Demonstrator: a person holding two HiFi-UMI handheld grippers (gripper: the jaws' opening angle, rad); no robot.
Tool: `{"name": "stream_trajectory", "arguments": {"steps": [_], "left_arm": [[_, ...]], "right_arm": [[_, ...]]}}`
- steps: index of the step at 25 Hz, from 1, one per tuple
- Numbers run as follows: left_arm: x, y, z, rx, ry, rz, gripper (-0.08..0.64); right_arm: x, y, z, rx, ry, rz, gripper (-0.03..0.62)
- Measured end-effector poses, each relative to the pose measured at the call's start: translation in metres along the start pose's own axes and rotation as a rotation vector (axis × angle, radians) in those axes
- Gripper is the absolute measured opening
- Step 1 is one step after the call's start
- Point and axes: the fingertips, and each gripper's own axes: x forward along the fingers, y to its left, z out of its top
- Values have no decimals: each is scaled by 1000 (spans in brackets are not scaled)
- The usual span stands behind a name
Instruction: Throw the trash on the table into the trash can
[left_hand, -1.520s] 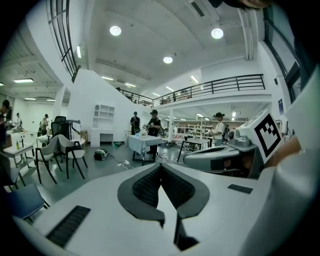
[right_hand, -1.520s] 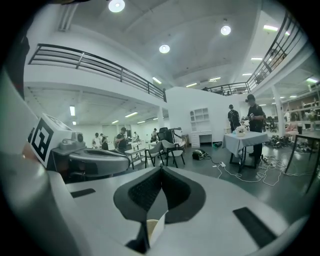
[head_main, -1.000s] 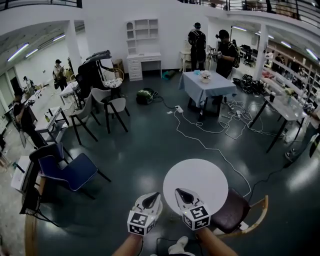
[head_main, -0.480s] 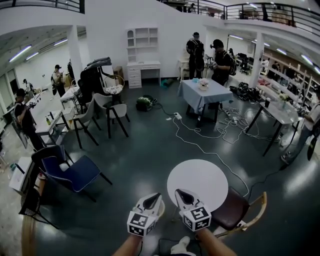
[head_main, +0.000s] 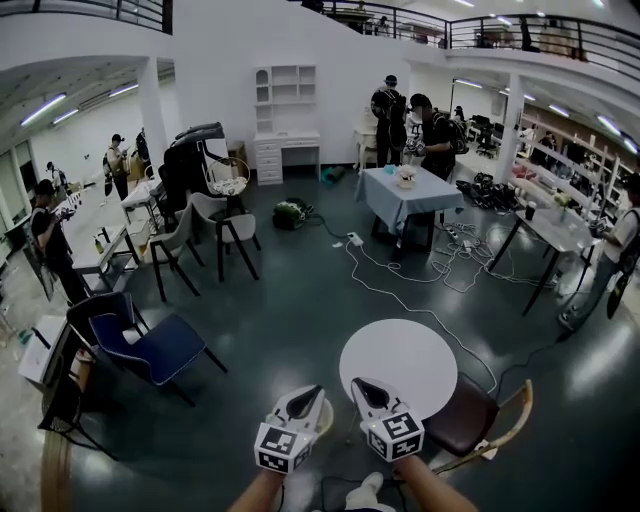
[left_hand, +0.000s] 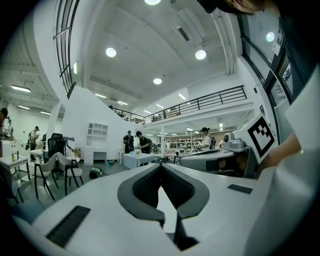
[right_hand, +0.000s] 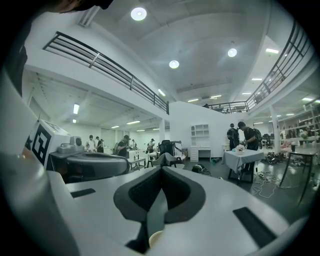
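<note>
I see the dark floor of a large hall. A cloth-covered surface stands far ahead and white cables trail from it toward me. The round white surface is nearest, directly ahead of the right tool; I cannot make out any trash on its top. A blue chair stands well to its left, and a brown chair touches its right edge. The left tool is held level just beside the right one. Each tool's own view shows the left tool and the right tool with jaws fully together, gripping nothing. A pale round rim shows below the tools; I cannot tell what it is.
</note>
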Motion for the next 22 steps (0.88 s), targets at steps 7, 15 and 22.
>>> {"name": "stream_trajectory", "arguments": {"steps": [7, 15, 22], "left_arm": [[-32, -8, 3, -8, -10, -14, 15], [-47, -27, 3, -17, -16, -26, 15], [-45, -35, 14, -18, -30, -32, 15]], "right_arm": [[-17, 31, 1, -7, 1, -6, 20], [-37, 43, -3, -15, 7, -8, 18], [-43, 42, 4, -15, 2, -4, 18]]}}
